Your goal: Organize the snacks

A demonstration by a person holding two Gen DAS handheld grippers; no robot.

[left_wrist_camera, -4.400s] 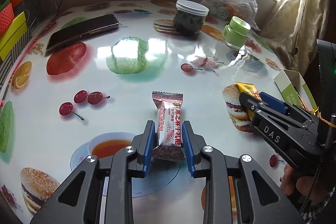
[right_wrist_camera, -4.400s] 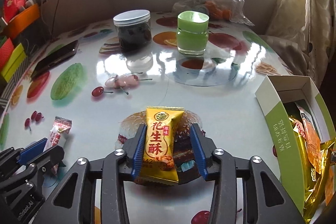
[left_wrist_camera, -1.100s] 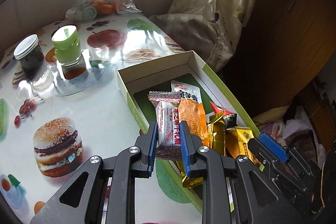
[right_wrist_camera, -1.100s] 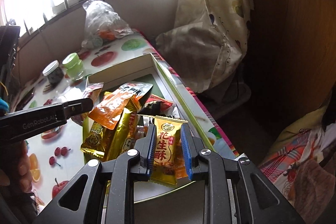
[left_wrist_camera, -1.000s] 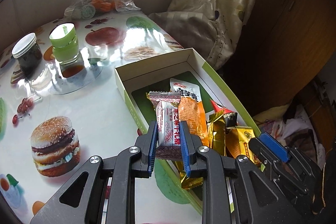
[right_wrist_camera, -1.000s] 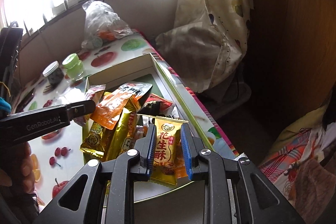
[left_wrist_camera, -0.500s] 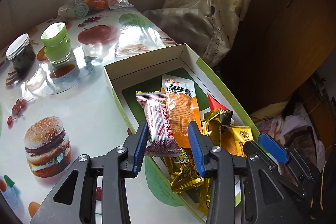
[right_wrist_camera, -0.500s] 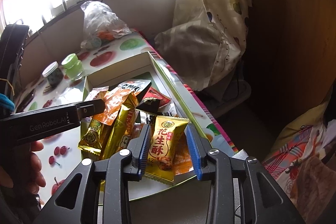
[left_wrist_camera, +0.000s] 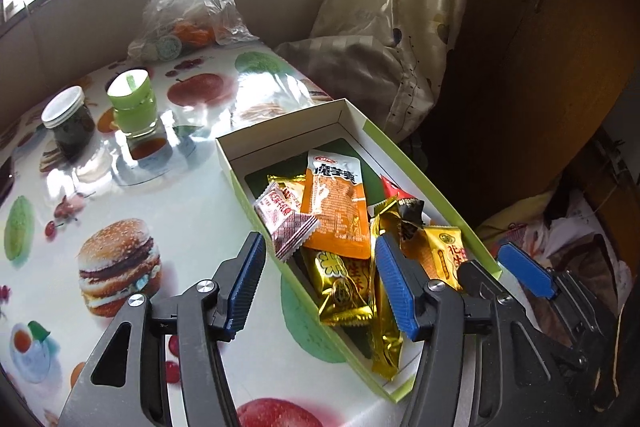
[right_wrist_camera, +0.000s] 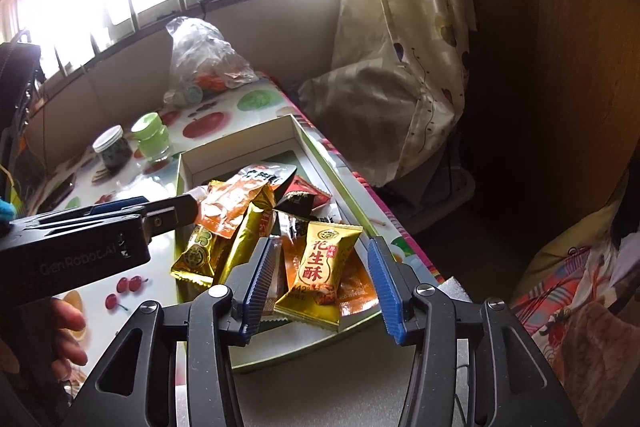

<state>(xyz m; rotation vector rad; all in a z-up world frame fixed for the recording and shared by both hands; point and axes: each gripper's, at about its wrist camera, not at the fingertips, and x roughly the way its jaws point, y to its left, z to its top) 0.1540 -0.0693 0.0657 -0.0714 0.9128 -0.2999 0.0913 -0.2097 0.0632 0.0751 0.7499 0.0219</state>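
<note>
The snacks lie heaped in the green-and-white box at the bench's right edge. The left tongs have just been opening; the red-and-white wafer packet rests free on the box's near-left wall. The right tongs, also just opening, straddle the yellow peanut-crisp packet without touching. Farther back stand a green jar, a dark jar and a plastic bag.
</note>
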